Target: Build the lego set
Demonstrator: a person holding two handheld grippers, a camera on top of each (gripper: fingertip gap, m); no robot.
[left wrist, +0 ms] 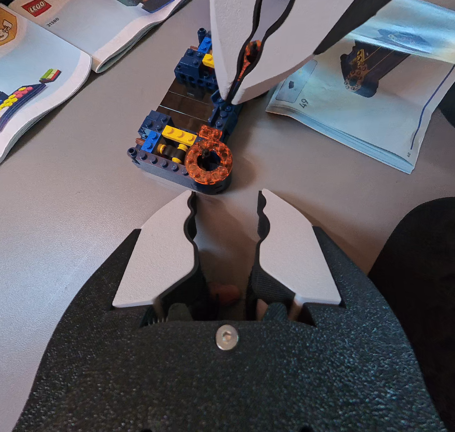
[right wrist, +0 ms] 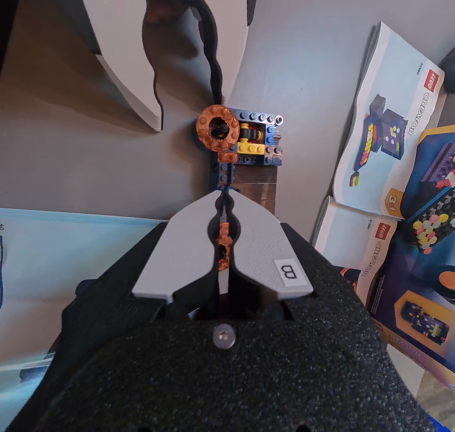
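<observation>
Here the right gripper (right wrist: 224, 195) is seen closed at its tips on a thin dark blue string (right wrist: 226, 190), whose knot shows just at the fingertips. Behind the tips, at 6 o'clock, translucent orange pieces (right wrist: 224, 243) are seen through the slit between the pads; whether they are pressed cannot be told. Beyond the tips, at 12 o'clock, the brick model (right wrist: 248, 149) lies on the grey worktop (right wrist: 98, 169), with its orange ring (right wrist: 218, 130) at the far end.

The left gripper (left wrist: 226, 193) is held wide open with nothing between its pads; its tips lie just short of the orange ring (left wrist: 208, 162), at 6 o'clock from it, apart from the model.

An open booklet (left wrist: 357, 105) is shown at 2 o'clock in the left wrist view, with closed booklets (left wrist: 81, 21) at 10 o'clock. Only in the right wrist view is a printed box (right wrist: 423, 260) shown, at 3 o'clock, and a white label (right wrist: 290, 272) on the right gripper's own finger. The string is made out only there.
</observation>
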